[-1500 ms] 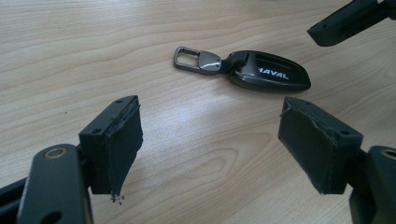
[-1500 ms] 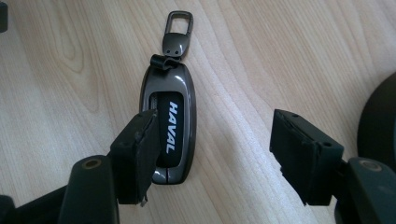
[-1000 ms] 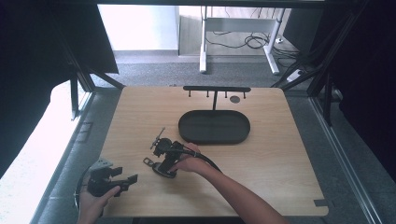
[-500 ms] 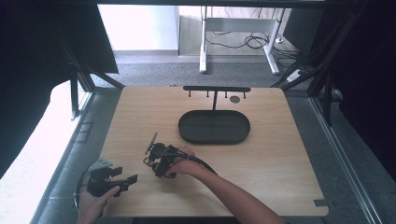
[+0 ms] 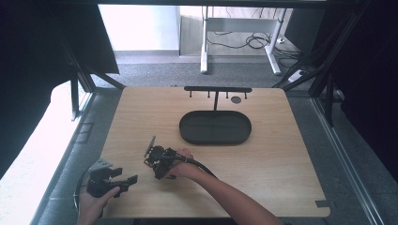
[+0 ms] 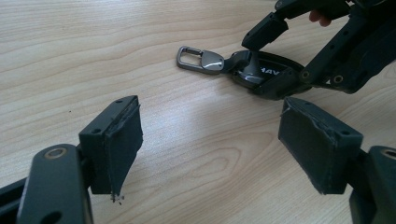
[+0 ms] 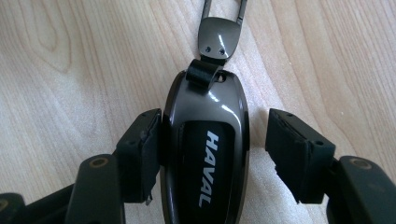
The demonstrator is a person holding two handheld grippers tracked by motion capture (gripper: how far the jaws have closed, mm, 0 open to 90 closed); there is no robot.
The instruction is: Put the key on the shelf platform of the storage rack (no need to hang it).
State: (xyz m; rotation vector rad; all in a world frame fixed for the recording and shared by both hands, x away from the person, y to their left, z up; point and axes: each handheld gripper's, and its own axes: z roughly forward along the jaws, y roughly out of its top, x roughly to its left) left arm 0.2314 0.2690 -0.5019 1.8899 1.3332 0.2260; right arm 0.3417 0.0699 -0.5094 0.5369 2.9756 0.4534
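A dark glossy key fob (image 7: pixel 205 154) marked HAVAL lies flat on the wooden table (image 5: pixel 281 159), with a metal clip (image 7: pixel 219 35) at its far end. My right gripper (image 7: pixel 212 140) is open and straddles the fob. Its left pad touches the fob's side, and the right pad (image 7: pixel 292 149) stands off with a gap. In the left gripper view the fob (image 6: pixel 257 72) and its clip (image 6: pixel 196 59) lie ahead, with the right gripper (image 6: pixel 336 51) over them. My left gripper (image 6: pixel 212 126) is open and holds nothing. From above, it (image 5: pixel 124 180) sits near the table's front left corner.
A black oval tray (image 5: pixel 215 127) stands at the middle of the table. Behind it is a black rack with several hooks (image 5: pixel 217 89). The right forearm (image 5: pixel 225 192) crosses the front of the table. Bare wood lies to the right.
My right gripper has moved slightly left and nearer the front edge, down over the fob. The left gripper has stayed put.
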